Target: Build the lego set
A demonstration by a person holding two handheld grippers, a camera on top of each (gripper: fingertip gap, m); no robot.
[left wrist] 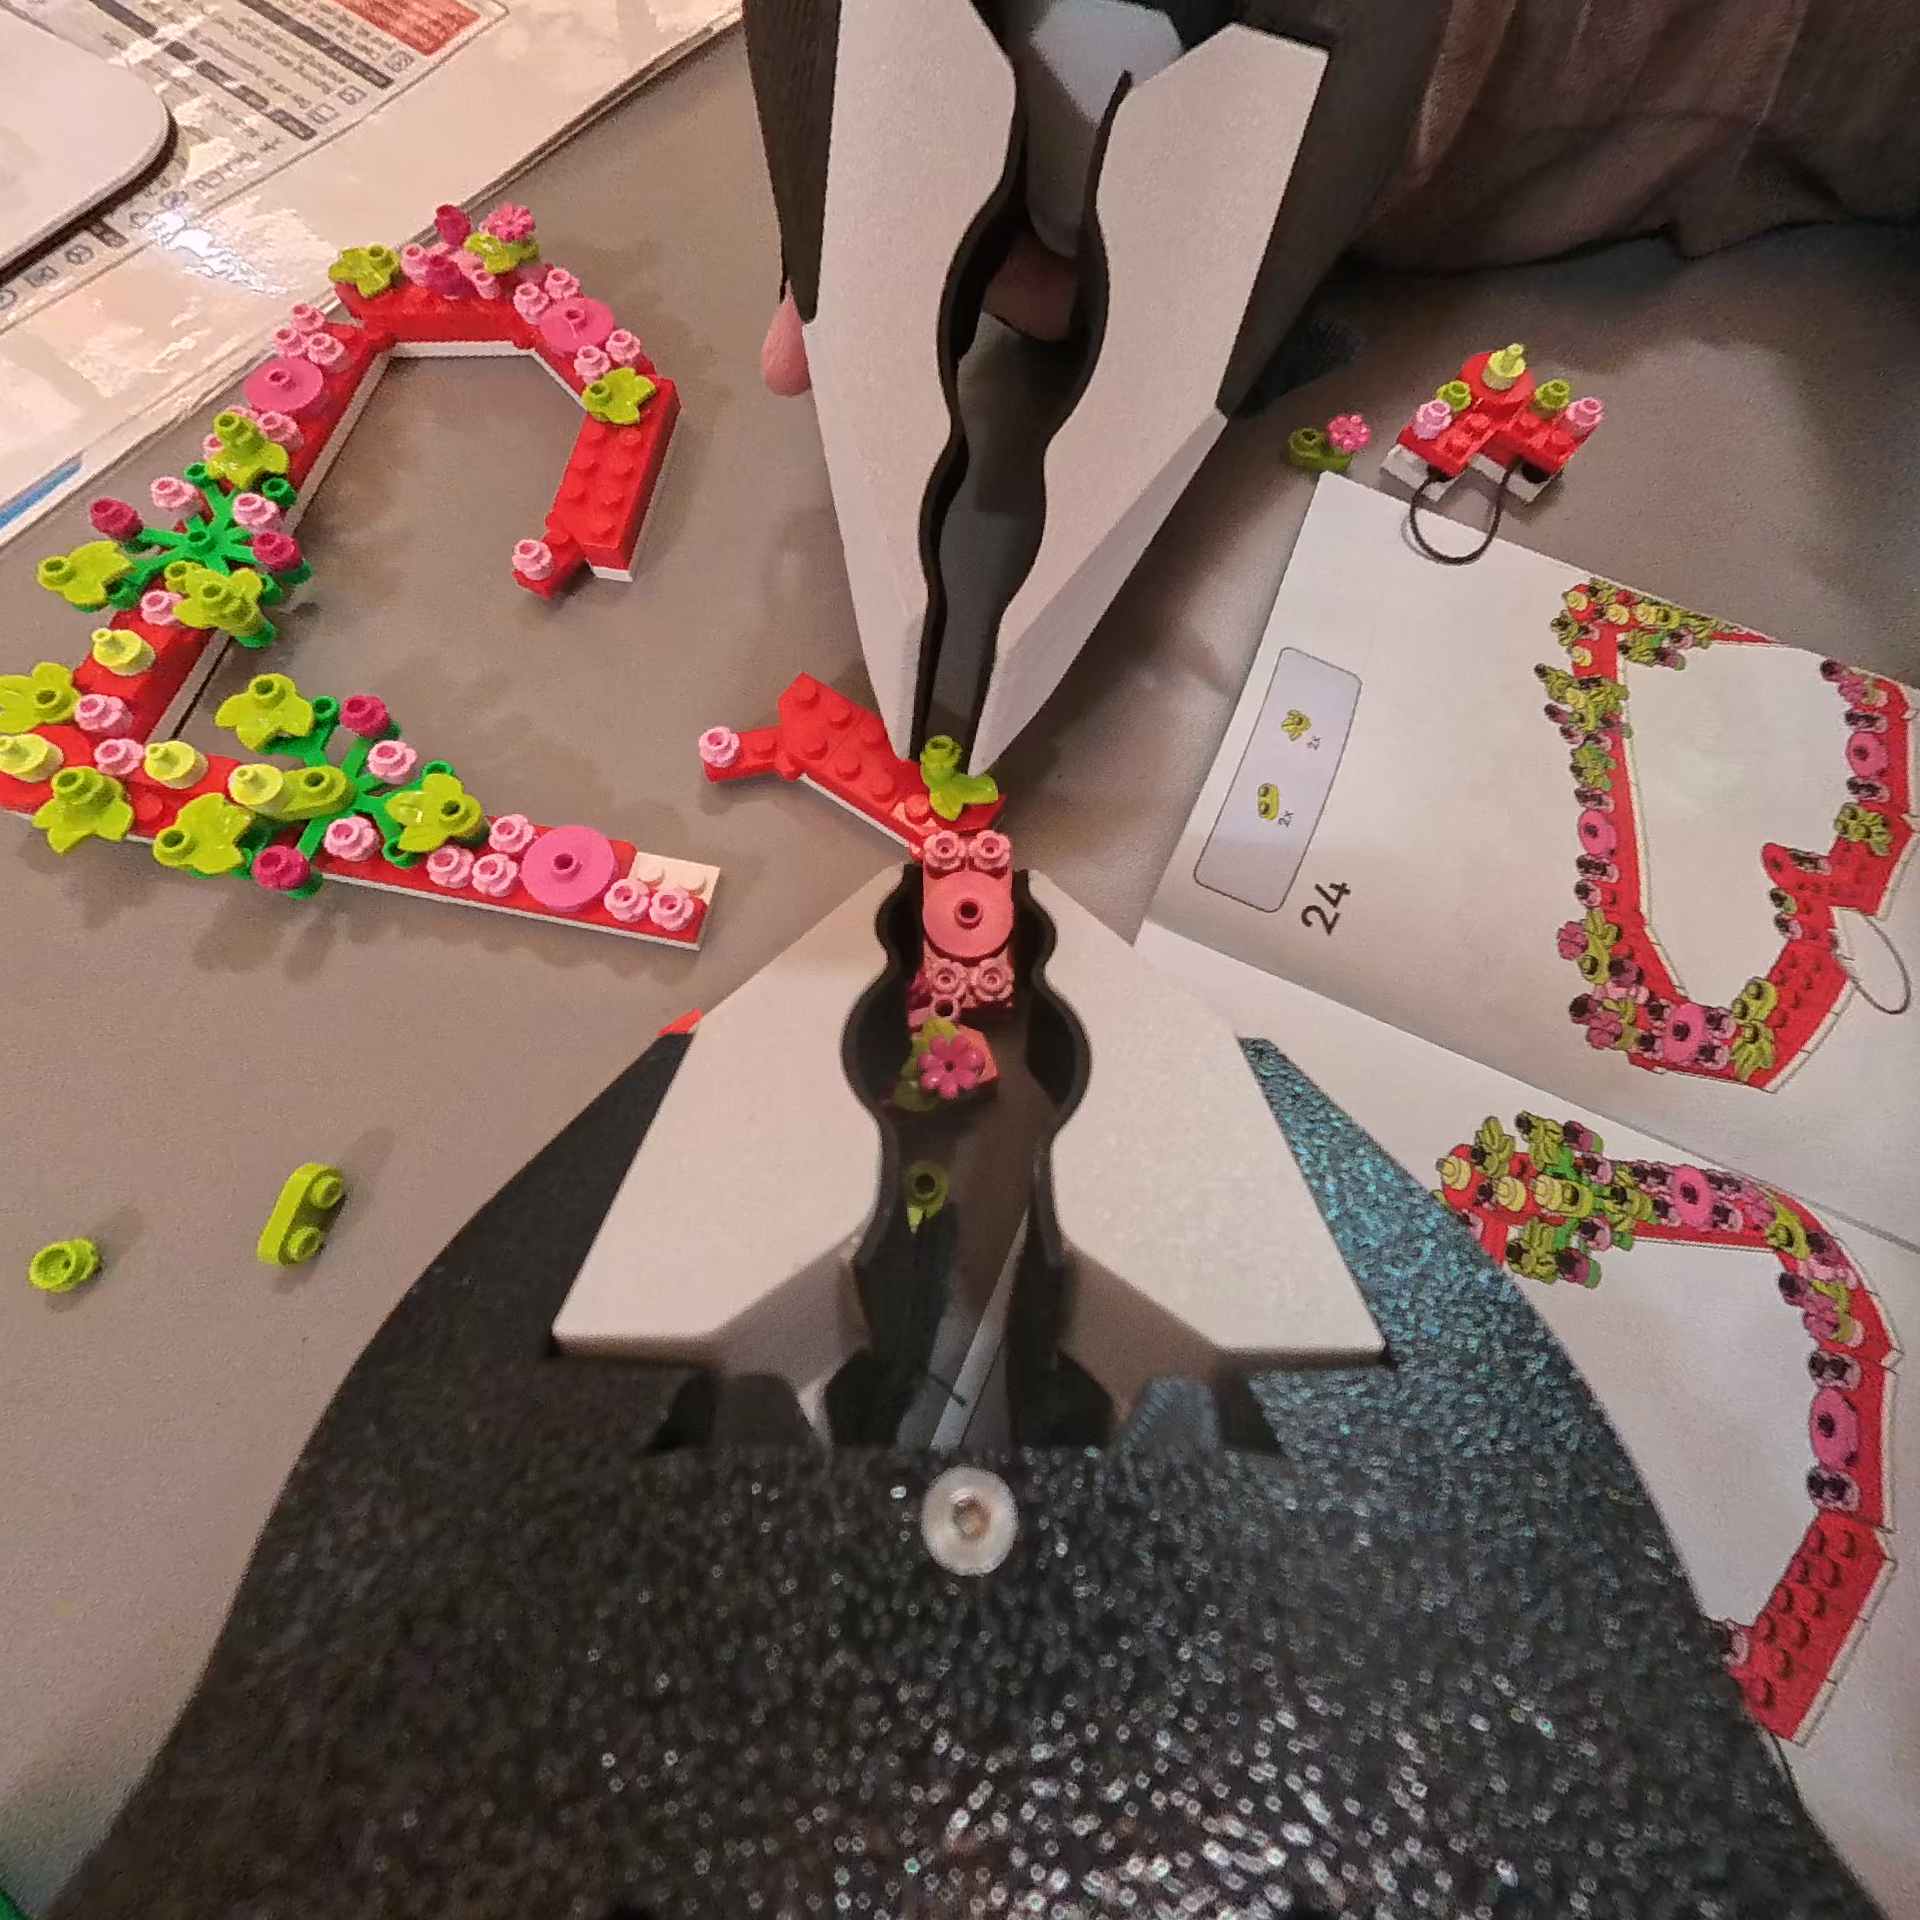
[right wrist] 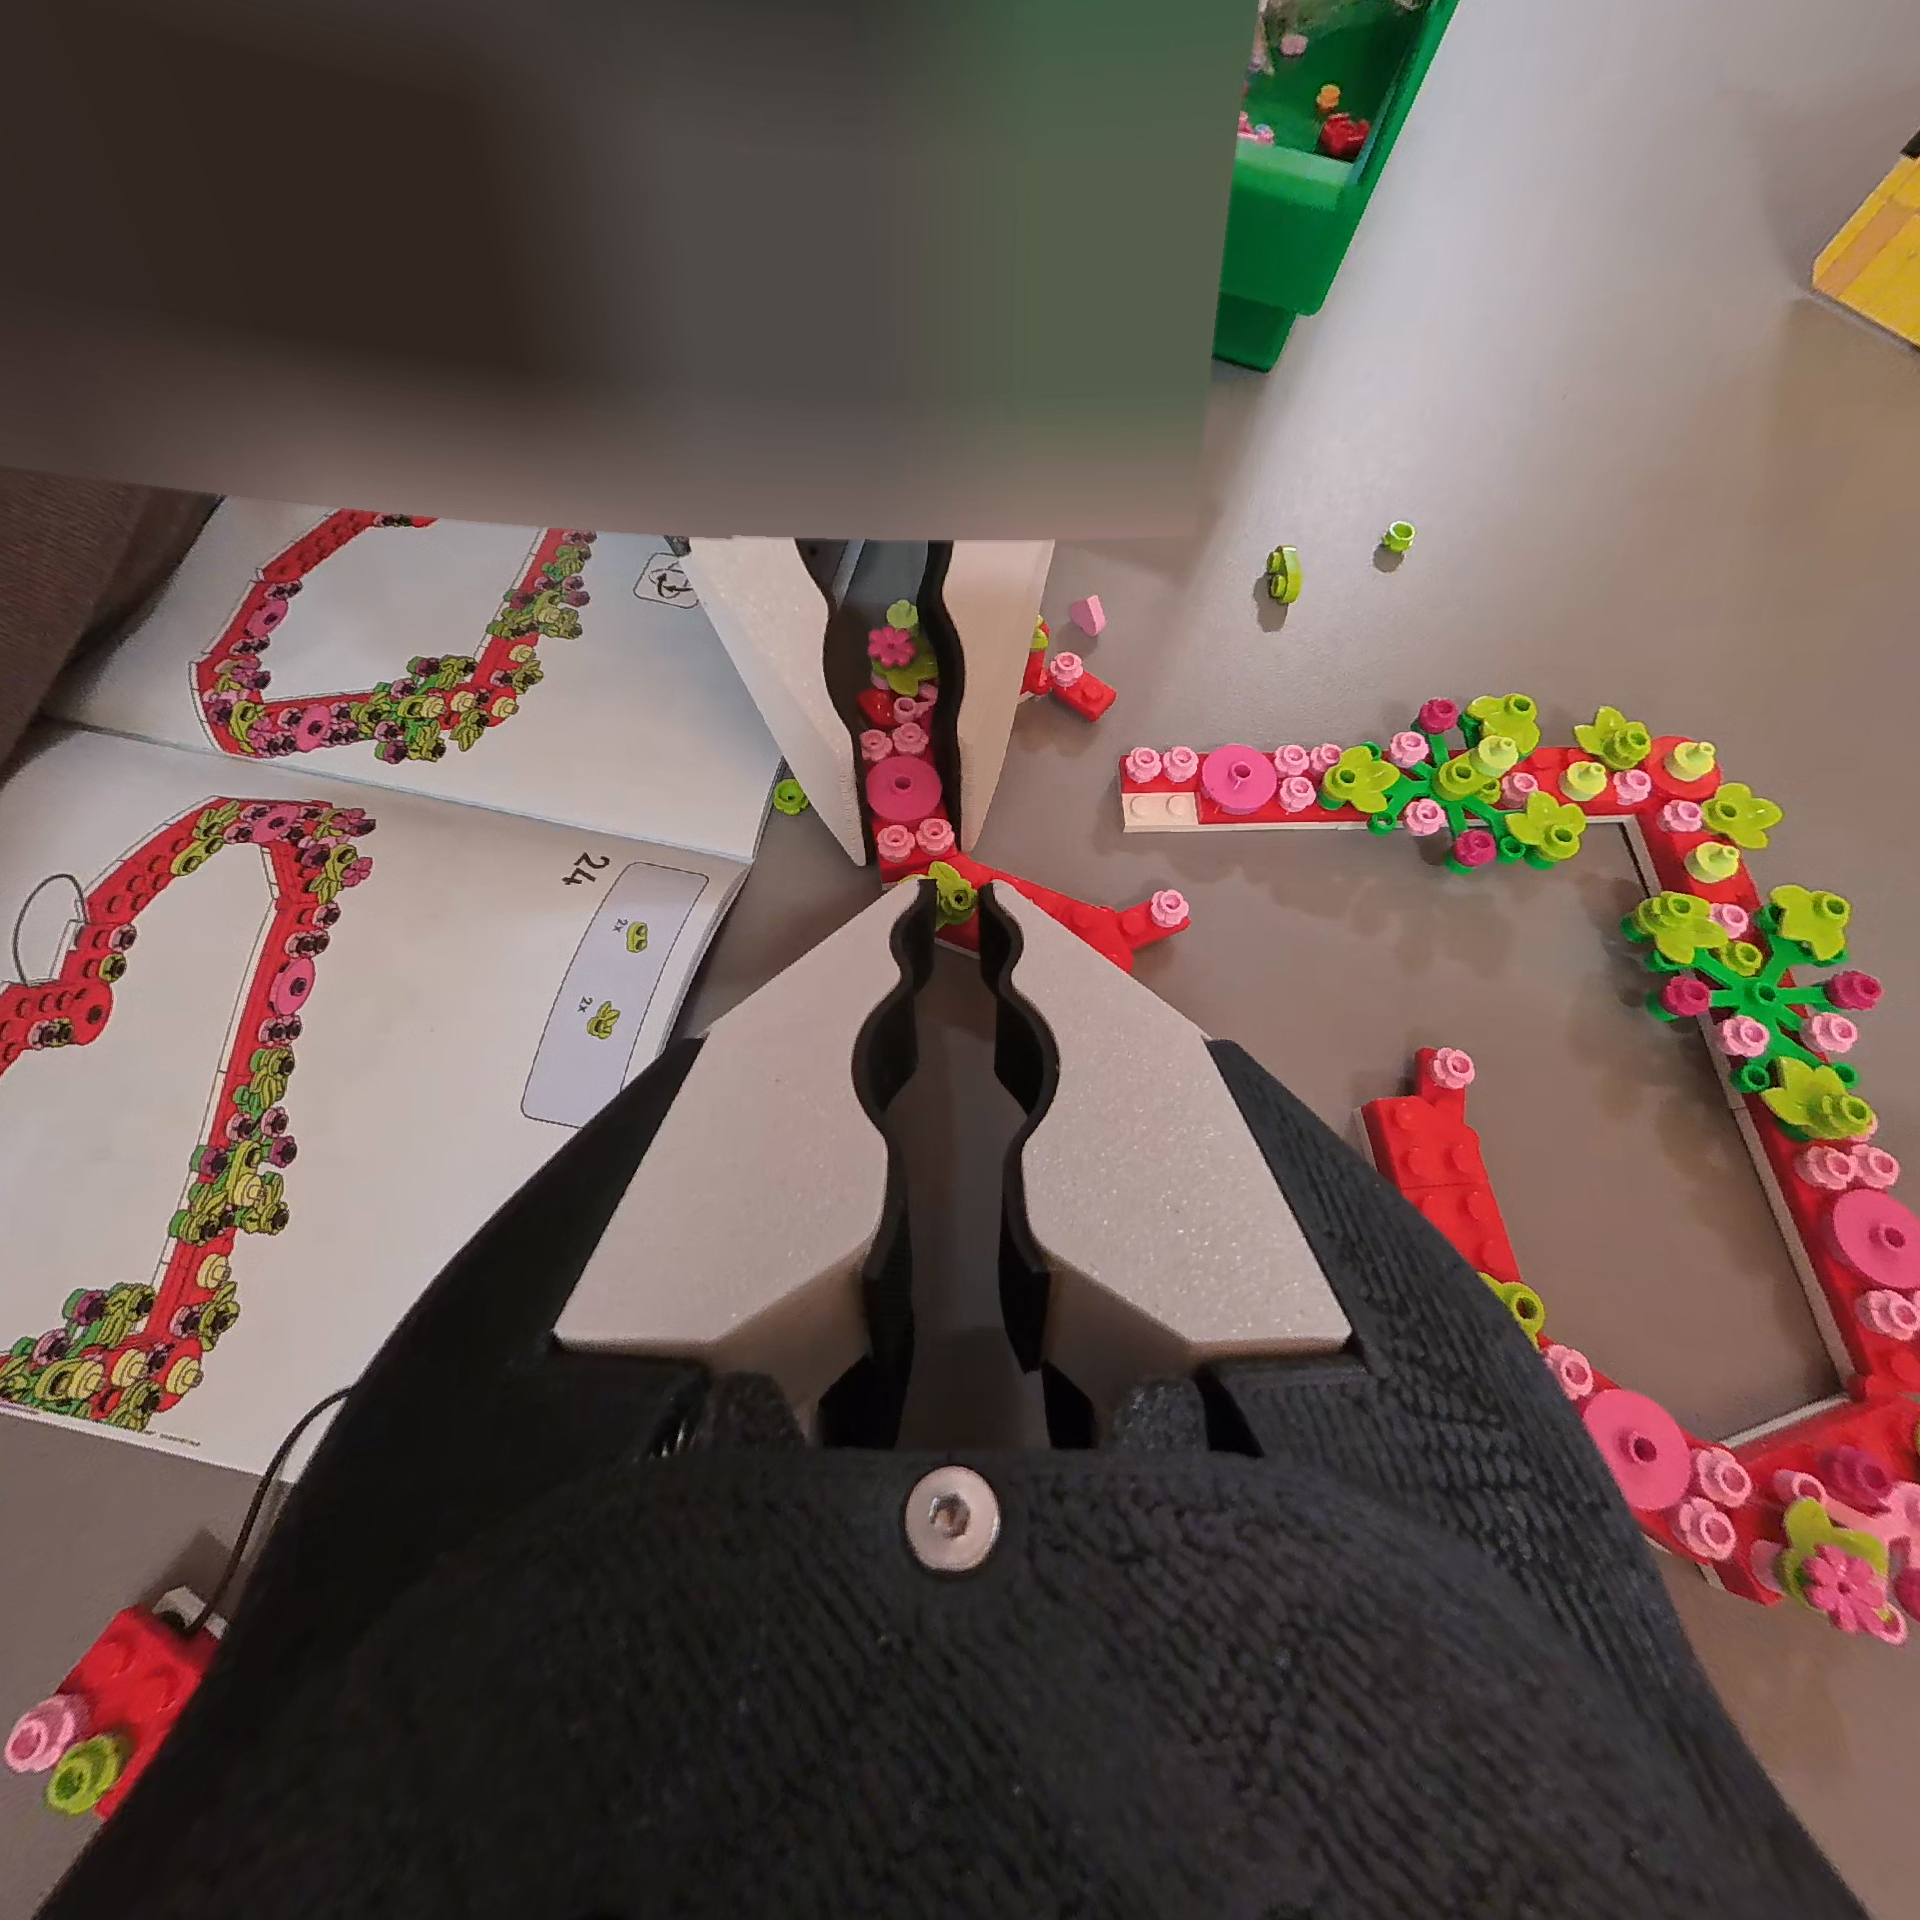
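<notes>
Red lego segment (left wrist: 966,914) gripped by left gripper (left wrist: 961,883); right gripper (right wrist: 951,914) pinches lime leaf (right wrist: 951,891).

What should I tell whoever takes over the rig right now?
Left gripper: shut on the red strip with pink flowers.
Right gripper: tips closed on a lime leaf at the strip's bend.
Big flowered frame lies on the grey table; open booklet beside.
Done: most of the frame.
Left: seat the leaf, add loose lime pieces, join sections.

The instruction booklet (left wrist: 1455,665) bears a step number and part counts; the glossy sheet (left wrist: 260,104) carries small print.
</notes>
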